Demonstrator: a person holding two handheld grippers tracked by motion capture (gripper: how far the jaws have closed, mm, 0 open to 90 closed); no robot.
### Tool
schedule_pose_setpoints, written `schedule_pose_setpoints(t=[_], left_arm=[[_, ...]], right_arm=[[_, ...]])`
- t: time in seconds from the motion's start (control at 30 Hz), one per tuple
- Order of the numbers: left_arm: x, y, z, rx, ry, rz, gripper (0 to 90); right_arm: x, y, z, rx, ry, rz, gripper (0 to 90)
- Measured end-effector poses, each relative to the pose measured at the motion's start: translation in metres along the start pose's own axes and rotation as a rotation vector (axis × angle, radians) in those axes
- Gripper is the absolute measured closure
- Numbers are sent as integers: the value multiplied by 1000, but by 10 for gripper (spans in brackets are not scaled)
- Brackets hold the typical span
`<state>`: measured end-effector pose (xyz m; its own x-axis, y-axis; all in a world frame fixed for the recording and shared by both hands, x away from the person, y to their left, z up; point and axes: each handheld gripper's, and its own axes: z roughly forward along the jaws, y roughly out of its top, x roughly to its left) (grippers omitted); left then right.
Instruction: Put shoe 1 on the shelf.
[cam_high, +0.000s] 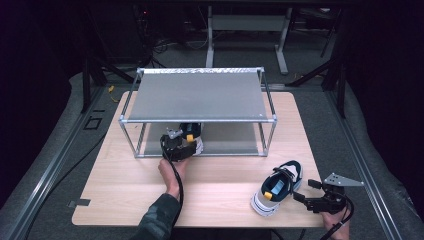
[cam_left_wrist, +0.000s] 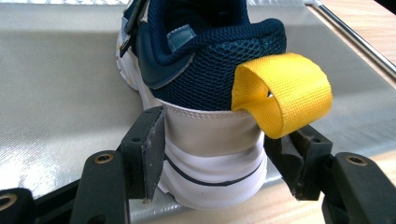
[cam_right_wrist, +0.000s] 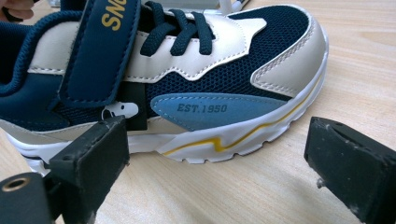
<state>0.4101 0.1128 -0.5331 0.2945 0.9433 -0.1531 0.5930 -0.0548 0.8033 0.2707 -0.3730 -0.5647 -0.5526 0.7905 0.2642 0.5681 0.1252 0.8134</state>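
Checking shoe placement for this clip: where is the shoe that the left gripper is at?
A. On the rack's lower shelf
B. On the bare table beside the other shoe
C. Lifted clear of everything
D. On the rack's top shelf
A: in the left gripper view the shoe rests with its heel between the left gripper jaws on the grey lower shelf.

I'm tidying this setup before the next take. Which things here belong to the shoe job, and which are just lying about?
In the job:
- shoe on the rack's lower shelf, its heel between the left gripper jaws
- second shoe on the table, facing the right gripper
- metal rack

Lying about:
- yellow bit by the table's far left corner
- grey tab at the near left edge
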Motion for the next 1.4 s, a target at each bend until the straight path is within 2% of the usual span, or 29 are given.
schedule_pose_setpoints(t=[0.2,0.27,0.37,0.53,0.87,0.93,1.0,1.1,1.2,1.3,1.4], left_arm=[[0,3,0,10,3,12,383],[0,4,-5,11,4,23,307],[2,3,-18,10,-1,43,220],[11,-6,-40,30,-38,64,147],[31,-37,-84,127,-83,113,41],[36,-43,-95,127,-85,103,32],[40,-50,-103,121,-83,98,25],[45,-60,-112,114,-74,86,22],[51,-68,-116,113,-64,69,15],[54,-73,-119,110,-53,64,13],[56,-76,-120,112,-62,49,13]], right_arm=[[0,0,-1,-5,-3,2,65],[0,0,0,-4,-4,3,65],[0,0,0,-5,-8,2,66],[0,0,-1,-5,-5,5,65],[-1,1,-1,11,-10,31,54],[0,2,-1,23,-20,31,54],[1,2,-2,37,-32,51,45],[4,0,-9,15,-45,76,46],[11,4,-17,-9,-59,99,47],[21,13,-23,-2,-80,101,46],[30,23,-27,14,-95,110,57]])
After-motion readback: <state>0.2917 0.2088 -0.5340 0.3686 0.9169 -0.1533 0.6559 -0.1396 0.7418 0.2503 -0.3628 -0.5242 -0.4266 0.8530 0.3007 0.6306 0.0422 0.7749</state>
